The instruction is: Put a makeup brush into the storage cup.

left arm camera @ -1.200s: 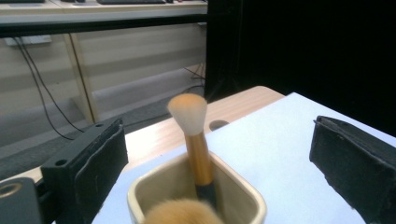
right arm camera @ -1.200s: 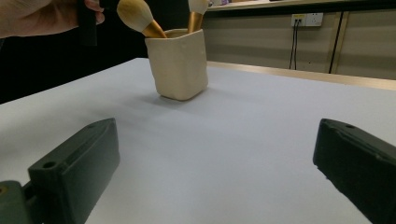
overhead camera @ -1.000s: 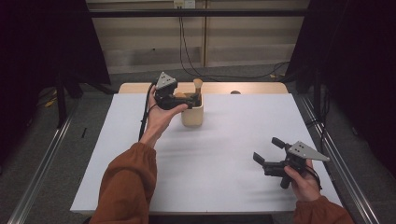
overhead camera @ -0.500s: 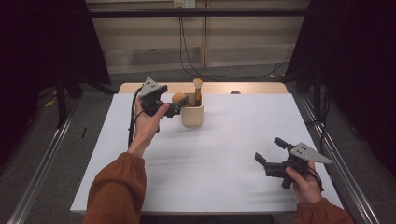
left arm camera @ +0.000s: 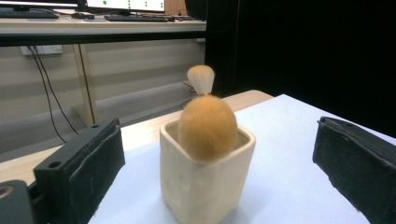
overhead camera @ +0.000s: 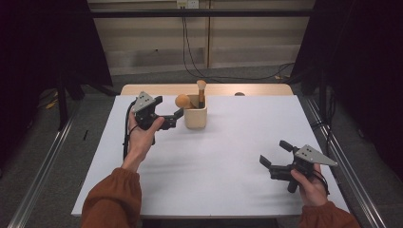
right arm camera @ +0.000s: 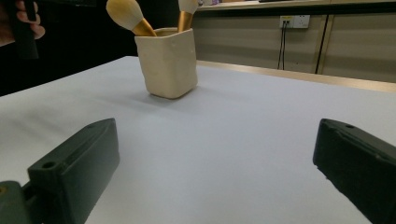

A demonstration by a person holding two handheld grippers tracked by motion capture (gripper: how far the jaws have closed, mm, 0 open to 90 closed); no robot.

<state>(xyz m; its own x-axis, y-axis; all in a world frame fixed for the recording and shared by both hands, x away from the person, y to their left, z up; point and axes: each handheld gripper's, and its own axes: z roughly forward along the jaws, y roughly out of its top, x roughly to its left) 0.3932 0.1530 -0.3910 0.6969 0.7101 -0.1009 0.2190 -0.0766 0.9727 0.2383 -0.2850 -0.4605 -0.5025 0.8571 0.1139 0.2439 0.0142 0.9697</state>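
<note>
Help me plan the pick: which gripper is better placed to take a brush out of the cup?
Left. The left gripper is open right beside the cream cup, facing the large brush between its jaws. The right gripper is open too, but sits at the table's near right, well apart.

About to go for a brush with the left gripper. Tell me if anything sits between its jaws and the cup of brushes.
Nothing visible does. The left gripper is open beside the cup, and the left gripper view shows only bare table between its jaws and the cup, with the large brush leaning toward it.
</note>
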